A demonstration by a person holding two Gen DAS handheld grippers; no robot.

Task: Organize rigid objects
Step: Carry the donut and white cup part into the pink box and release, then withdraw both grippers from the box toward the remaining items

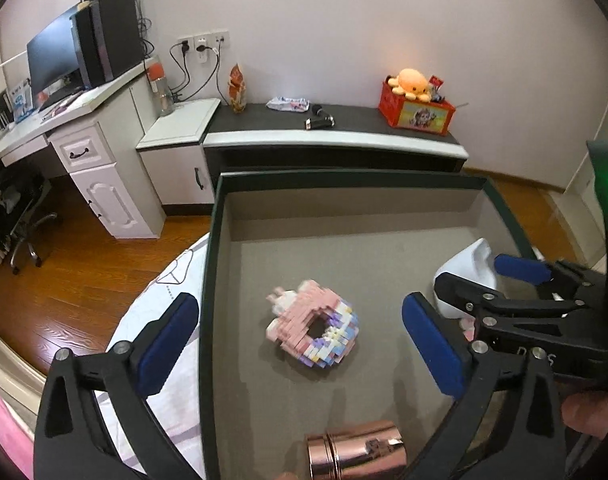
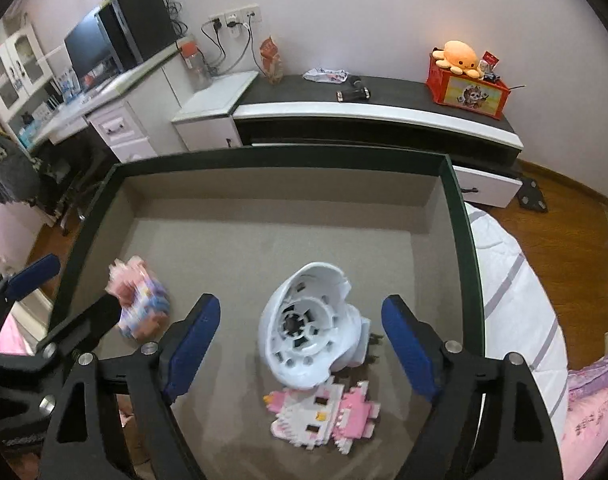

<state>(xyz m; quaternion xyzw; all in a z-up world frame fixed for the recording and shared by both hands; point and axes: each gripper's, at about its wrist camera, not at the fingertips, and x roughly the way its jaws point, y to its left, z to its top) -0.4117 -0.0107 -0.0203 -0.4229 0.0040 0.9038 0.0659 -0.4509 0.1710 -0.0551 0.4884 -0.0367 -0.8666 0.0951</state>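
Filling the big dark-rimmed box (image 1: 214,264) looks like the step in hand, since the white plastic shell (image 2: 308,324), the ring-shaped pink block model (image 1: 312,330), the flat pink-and-white block figure (image 2: 324,416) and the rose-gold cylinder (image 1: 358,454) already lie apart on its grey floor. Both tools hover spread wide with nothing between their blue pads: the left gripper (image 1: 300,350) straddles the ring model and the box's left wall, the right gripper (image 2: 300,346) brackets the shell untouched. Next, I judge, comes lifting clear for another item.
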